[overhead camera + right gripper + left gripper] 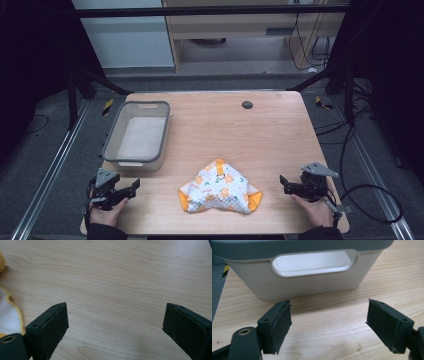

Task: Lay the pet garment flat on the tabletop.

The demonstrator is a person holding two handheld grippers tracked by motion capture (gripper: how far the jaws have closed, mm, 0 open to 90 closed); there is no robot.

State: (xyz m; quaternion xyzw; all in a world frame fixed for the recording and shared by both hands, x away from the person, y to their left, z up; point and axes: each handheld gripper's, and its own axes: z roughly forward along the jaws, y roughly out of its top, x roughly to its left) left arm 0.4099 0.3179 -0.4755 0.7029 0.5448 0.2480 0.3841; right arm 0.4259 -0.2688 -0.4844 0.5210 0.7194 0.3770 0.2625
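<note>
Pale wood worktop (235,125), grain running across, lit evenly. Left tool (134,187) near the front left corner, held in a hand (104,214), jaws spread wide with bare wood between them, released, gripping nothing. Right tool (283,183) near the front right corner, held in the other hand (315,209), jaws likewise spread apart over bare wood, released, gripping nothing. Folded cloth (219,189), white with orange print and an orange lining showing at the edges, lying flat between the two tools, apart from both, somewhat nearer the right one. Small ring or loop on its top, near the far edge. From the right gripper view: right tool (115,322) pointing across open wood, yellow-edged corner of the cloth (10,315) just off its left jaw, not touching. Grey plastic bin (135,134), white inside, standing beyond the left tool, close ahead of it. From the left gripper view: left tool (329,315) facing the short end of the bin (312,282), oval handle cut-out straight ahead above the jaws, a strip of wood between jaw tips and the bin's wall. Small dark round disc (247,104) far beyond both tools, toward the far edge of the worktop. Cable trailing from the right tool off the worktop's right side.
</note>
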